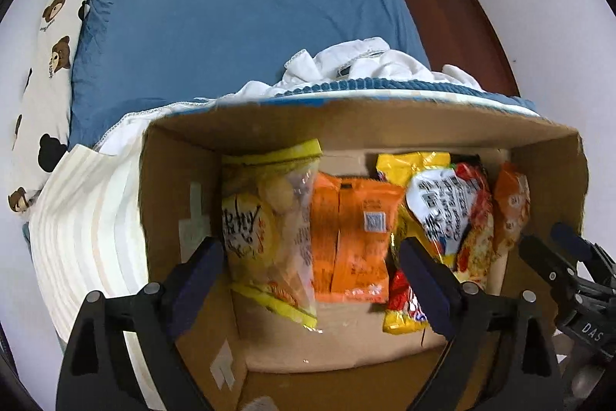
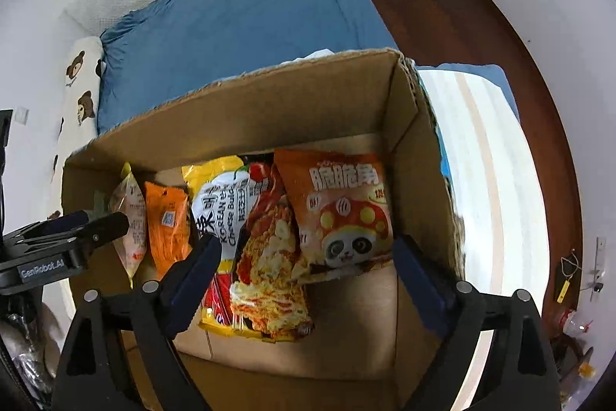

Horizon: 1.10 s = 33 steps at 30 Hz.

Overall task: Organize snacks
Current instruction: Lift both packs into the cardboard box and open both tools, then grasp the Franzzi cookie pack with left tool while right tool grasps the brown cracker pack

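An open cardboard box [image 1: 365, 126] [image 2: 231, 110] holds several snack packs side by side. From the left these are a clear yellow bag of round snacks [image 1: 265, 218], two orange packs [image 1: 354, 237], a Korean cheese noodle pack [image 1: 450, 214] [image 2: 265, 257] and an orange bag with a panda [image 2: 346, 210]. My left gripper [image 1: 312, 280] hangs open over the yellow bag and orange packs, its pads off them. My right gripper [image 2: 308, 276] is open above the noodle pack and panda bag, touching neither. Each gripper shows at the edge of the other's view.
The box rests on a pale striped surface [image 2: 481, 160] beside a bed with a blue sheet [image 1: 238, 6]. A bear-print pillow [image 1: 50, 64] and crumpled white cloth [image 1: 354, 60] lie on the bed. Dark wooden floor [image 2: 462, 37] runs along the right.
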Available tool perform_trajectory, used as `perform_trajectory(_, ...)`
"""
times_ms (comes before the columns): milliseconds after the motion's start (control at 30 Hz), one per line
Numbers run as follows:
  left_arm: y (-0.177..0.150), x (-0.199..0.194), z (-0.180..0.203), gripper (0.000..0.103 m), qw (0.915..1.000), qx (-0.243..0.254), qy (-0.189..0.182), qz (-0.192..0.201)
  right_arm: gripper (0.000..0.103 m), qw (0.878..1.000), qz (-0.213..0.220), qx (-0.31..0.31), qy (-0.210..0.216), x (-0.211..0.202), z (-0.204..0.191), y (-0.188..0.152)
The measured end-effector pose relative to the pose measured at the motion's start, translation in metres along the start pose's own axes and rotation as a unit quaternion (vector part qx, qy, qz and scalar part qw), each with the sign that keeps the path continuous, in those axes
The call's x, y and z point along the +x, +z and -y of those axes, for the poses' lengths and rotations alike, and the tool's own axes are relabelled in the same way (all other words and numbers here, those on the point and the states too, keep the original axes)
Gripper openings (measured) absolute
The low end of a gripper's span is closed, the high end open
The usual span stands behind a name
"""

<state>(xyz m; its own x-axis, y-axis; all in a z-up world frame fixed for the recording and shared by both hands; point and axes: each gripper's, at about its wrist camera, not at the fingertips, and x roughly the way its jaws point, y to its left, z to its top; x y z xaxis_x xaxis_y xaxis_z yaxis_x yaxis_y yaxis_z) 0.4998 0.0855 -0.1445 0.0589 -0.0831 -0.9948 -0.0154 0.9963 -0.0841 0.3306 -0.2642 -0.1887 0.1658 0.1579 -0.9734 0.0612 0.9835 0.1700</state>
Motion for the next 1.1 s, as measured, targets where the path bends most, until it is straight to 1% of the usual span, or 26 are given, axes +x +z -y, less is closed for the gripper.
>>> perform_trajectory(100,-0.016,-0.011,0.002,0.094,0.9997,-0.005,-0.008,0.021,0.093,1.000,0.009,0.000,0.007,-0.013,-0.002,-0.011)
perform_trajectory(167,-0.032,-0.024,0.003,0.094,0.9989,-0.009,-0.011,0.045,0.093,1.000,0.019,-0.006,0.006,-0.024,-0.003,-0.021)
perform_trajectory(300,-0.063,-0.048,0.008,0.094,0.9960,-0.003,-0.004,0.089,0.093,0.999,0.040,-0.022,0.001,-0.046,-0.008,-0.047)
perform_trajectory(433,-0.095,-0.070,0.017,0.094,0.9928,0.006,0.003,0.119,0.093,0.998,0.054,-0.033,0.003,-0.066,-0.014,-0.073)
perform_trajectory(533,-0.117,-0.083,0.021,0.094,0.9905,0.008,0.006,0.137,0.093,0.997,0.066,-0.039,0.006,-0.082,-0.017,-0.094)
perform_trajectory(633,-0.135,-0.093,0.023,0.094,0.9893,0.009,0.005,0.146,0.093,0.996,0.076,-0.042,0.014,-0.096,-0.017,-0.115)
perform_trajectory(767,-0.172,-0.106,0.027,0.094,0.9854,0.011,0.011,0.170,0.093,0.995,0.088,-0.043,0.027,-0.115,-0.014,-0.149)
perform_trajectory(867,-0.205,-0.106,0.030,0.094,0.9843,0.012,0.023,0.175,0.093,0.994,0.091,-0.037,0.040,-0.123,-0.007,-0.180)
perform_trajectory(933,-0.226,-0.099,0.033,0.094,0.9853,0.018,0.029,0.167,0.093,0.995,0.088,-0.027,0.049,-0.123,0.002,-0.203)
perform_trajectory(1033,-0.254,-0.075,0.035,0.094,0.9881,0.031,0.042,0.145,0.093,0.996,0.074,-0.014,0.053,-0.114,0.014,-0.232)
perform_trajectory(1100,-0.267,-0.050,0.039,0.094,0.9916,0.040,0.048,0.113,0.093,0.997,0.060,-0.012,0.046,-0.101,0.023,-0.246)
